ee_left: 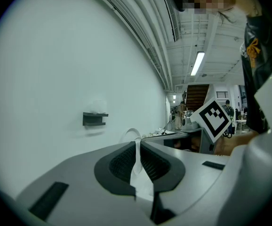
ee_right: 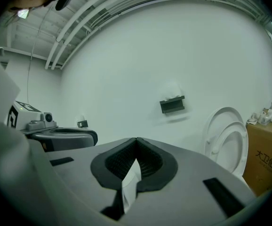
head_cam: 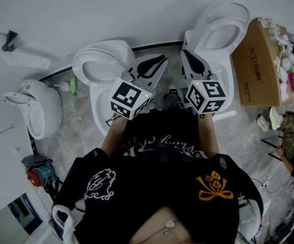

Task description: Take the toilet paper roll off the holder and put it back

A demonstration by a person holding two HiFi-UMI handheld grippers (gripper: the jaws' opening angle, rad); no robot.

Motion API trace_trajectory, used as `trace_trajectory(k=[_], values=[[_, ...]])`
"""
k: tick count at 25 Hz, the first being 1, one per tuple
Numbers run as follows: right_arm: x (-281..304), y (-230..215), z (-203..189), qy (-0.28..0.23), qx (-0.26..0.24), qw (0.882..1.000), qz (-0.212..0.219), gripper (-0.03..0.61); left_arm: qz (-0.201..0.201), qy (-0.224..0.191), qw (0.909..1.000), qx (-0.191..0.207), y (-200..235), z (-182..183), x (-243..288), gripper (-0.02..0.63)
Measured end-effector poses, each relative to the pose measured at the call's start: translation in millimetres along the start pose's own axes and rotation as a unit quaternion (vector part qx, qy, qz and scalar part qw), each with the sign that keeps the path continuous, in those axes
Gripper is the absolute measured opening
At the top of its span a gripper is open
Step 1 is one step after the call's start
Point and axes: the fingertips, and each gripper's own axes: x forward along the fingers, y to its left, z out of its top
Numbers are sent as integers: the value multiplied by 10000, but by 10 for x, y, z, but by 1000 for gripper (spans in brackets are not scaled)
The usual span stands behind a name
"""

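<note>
A dark wall holder [ee_right: 172, 105] hangs on the white wall ahead of me, also seen as the holder [ee_left: 94, 119] in the left gripper view. A pale toilet paper roll [ee_right: 172, 92] rests on top of it, faint against the wall, and shows again as the roll [ee_left: 97, 105]. Both grippers are held well short of the holder and touch nothing. My left gripper [ee_left: 137, 143] is shut and empty, and so is my right gripper [ee_right: 136, 140]. In the head view the left gripper [head_cam: 162, 60] and the right gripper [head_cam: 185, 50] point side by side toward the wall.
Two white toilets [head_cam: 98, 62] [head_cam: 221, 27] stand against the wall below the grippers, a third white fixture [head_cam: 35, 103] to the left. A cardboard box [head_cam: 256, 60] sits at the right. A second small holder [ee_right: 82, 123] is farther along the wall. People stand far off [ee_left: 179, 112].
</note>
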Motion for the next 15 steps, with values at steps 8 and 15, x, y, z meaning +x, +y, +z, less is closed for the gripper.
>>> trace_trajectory(k=[8, 15], values=[[7, -26, -37, 51, -23, 10000, -3, 14, 24, -8, 10000, -11, 10, -20, 0, 38], [18, -11, -41, 103, -98, 9999, 3, 14, 42, -6, 10000, -42, 21, -19, -18, 38]])
